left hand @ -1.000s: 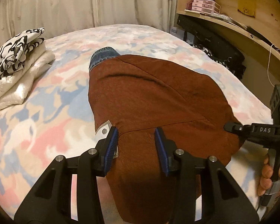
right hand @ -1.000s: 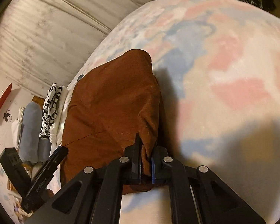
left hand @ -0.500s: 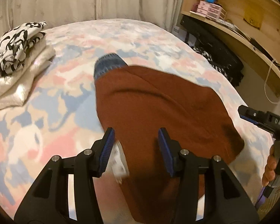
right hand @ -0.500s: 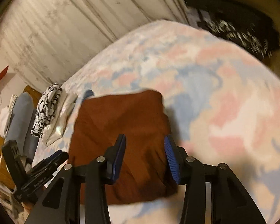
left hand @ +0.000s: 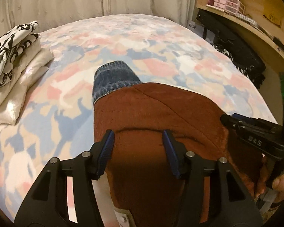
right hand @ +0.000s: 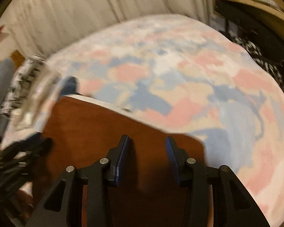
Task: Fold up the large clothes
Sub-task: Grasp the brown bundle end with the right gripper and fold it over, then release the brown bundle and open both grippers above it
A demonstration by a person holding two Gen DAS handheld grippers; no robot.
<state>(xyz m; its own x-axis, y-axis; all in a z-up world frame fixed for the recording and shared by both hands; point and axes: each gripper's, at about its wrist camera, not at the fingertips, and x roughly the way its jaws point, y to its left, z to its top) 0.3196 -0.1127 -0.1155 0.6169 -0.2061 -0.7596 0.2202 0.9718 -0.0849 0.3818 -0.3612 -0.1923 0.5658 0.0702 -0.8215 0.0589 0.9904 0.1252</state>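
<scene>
The bed (left hand: 161, 43), under a pink, blue and cream cover, fills both views. On it lies the rust-brown garment (left hand: 157, 109), folded flat, running from centre frame to 6 o'clock in your left view, a denim cuff (left hand: 111, 79) showing at its 11 o'clock corner. Folded clothes (left hand: 15, 60) are stacked at 9 o'clock. Your left gripper (left hand: 138, 147) stands wide, holding nothing. Your right gripper (right hand: 147, 158) is likewise wide and empty above the garment; that view is blurred.
</scene>
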